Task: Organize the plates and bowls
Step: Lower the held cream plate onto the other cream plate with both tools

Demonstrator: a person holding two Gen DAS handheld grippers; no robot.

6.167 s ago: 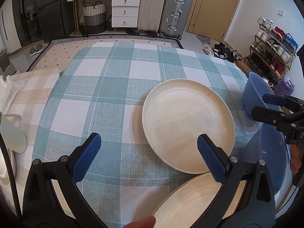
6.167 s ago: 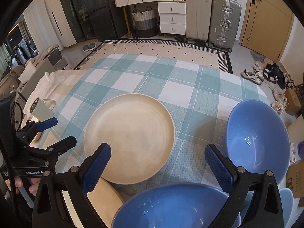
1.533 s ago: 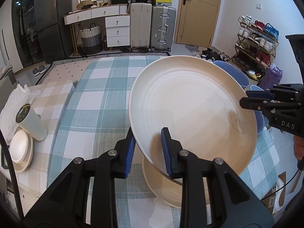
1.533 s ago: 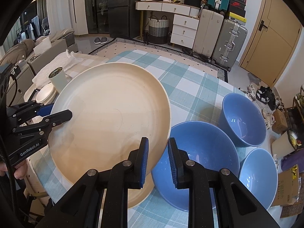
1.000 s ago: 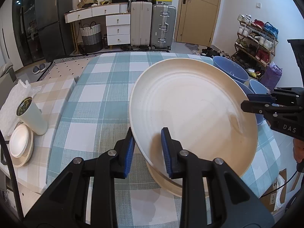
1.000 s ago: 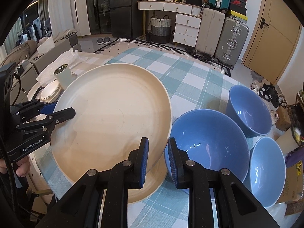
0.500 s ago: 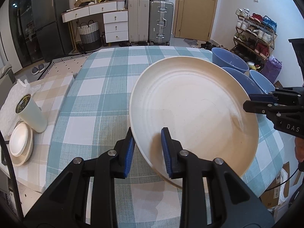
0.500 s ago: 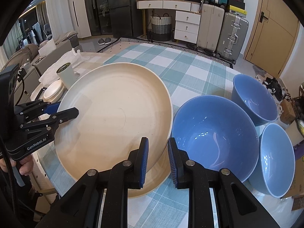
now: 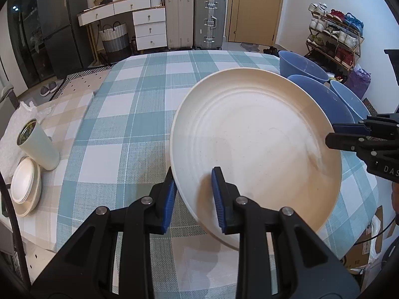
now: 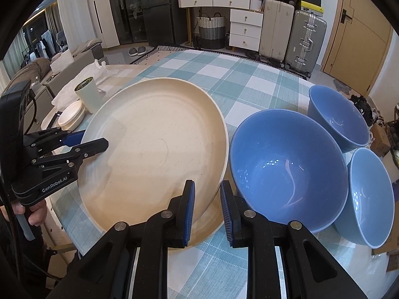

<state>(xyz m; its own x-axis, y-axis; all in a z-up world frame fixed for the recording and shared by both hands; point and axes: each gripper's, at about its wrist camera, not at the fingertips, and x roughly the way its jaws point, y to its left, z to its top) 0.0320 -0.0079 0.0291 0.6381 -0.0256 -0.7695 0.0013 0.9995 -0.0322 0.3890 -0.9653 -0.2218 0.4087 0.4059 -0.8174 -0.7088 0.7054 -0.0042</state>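
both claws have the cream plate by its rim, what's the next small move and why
Probably ease the cream plate down level onto the second cream plate under it, then open. The left claw and right claw each pinch opposite rims, the plate is tilted, and the lower plate's edge shows just beneath. Keep clear of the big blue bowl beside it.

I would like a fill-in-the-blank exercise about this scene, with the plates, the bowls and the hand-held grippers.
1. Both the left hand-held gripper and the right hand-held gripper are shut on the rim of the same cream ____.
2. The held plate hangs over a second cream plate that lies on the ____ tablecloth.
3. The number of blue bowls beside it is ____.

Missing words: plate; checked; three
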